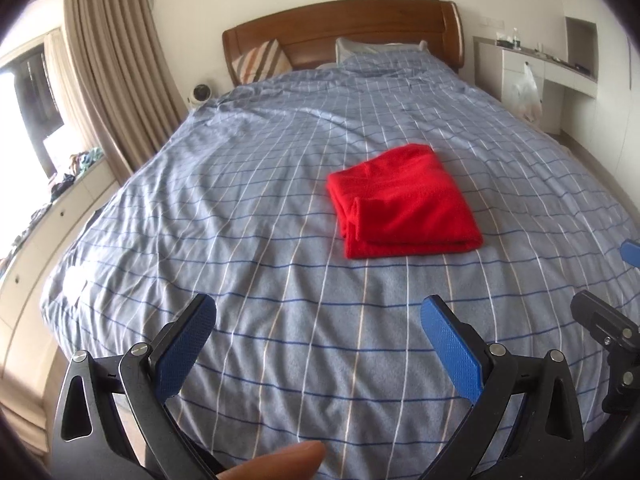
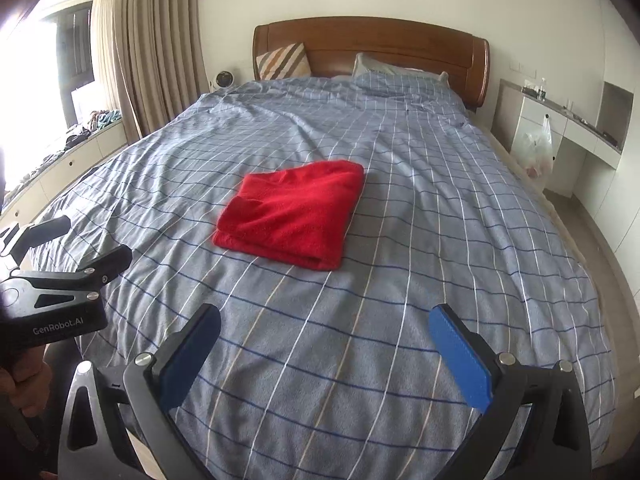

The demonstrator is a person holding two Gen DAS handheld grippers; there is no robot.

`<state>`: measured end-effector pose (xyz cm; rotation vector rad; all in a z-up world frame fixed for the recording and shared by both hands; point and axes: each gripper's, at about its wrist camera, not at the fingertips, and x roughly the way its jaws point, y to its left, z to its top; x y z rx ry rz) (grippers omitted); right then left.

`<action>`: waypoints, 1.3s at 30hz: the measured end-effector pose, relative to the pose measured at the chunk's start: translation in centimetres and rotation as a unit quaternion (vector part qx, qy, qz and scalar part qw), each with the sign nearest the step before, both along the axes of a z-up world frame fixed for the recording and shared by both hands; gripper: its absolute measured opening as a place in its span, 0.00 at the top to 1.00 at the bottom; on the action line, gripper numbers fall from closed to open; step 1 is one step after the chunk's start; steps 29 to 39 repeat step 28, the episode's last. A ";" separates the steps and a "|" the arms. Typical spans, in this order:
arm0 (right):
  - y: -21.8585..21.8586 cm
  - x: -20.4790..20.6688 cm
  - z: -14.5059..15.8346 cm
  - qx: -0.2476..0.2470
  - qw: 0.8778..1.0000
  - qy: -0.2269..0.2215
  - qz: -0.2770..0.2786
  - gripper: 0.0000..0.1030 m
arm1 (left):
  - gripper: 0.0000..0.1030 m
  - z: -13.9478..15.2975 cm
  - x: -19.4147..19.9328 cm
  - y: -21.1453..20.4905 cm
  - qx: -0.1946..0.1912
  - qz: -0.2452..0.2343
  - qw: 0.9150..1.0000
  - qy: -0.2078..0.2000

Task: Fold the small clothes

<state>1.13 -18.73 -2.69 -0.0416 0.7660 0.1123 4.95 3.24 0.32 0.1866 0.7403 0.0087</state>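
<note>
A red garment [image 1: 402, 204] lies folded into a neat rectangle on the blue checked bedspread [image 1: 240, 208], near the middle of the bed. It also shows in the right wrist view [image 2: 294, 214]. My left gripper [image 1: 318, 312] is open and empty, held above the bed's near end, well short of the garment. My right gripper [image 2: 326, 322] is open and empty too, also back from the garment. The left gripper's body shows at the left edge of the right wrist view [image 2: 52, 296].
A wooden headboard [image 2: 372, 46] with pillows stands at the far end. Beige curtains [image 2: 156, 44] and a window ledge with clothes [image 2: 86, 126] run along the left. White cabinets and a plastic bag [image 2: 538, 146] stand at the right.
</note>
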 end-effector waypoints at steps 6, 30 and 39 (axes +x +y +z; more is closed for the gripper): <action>0.7 -1.8 0.9 0.000 1.000 0.022 0.001 0.01 | 0.00 0.7 -2.0 0.5 -0.025 0.001 1.000 0.014; 2.0 -2.4 2.8 -0.021 1.000 0.010 -0.005 0.01 | 0.00 2.7 -3.6 1.1 -0.018 0.017 0.999 -0.025; 2.0 -2.4 2.8 -0.021 1.000 0.010 -0.005 0.01 | 0.00 2.7 -3.6 1.1 -0.018 0.017 0.999 -0.025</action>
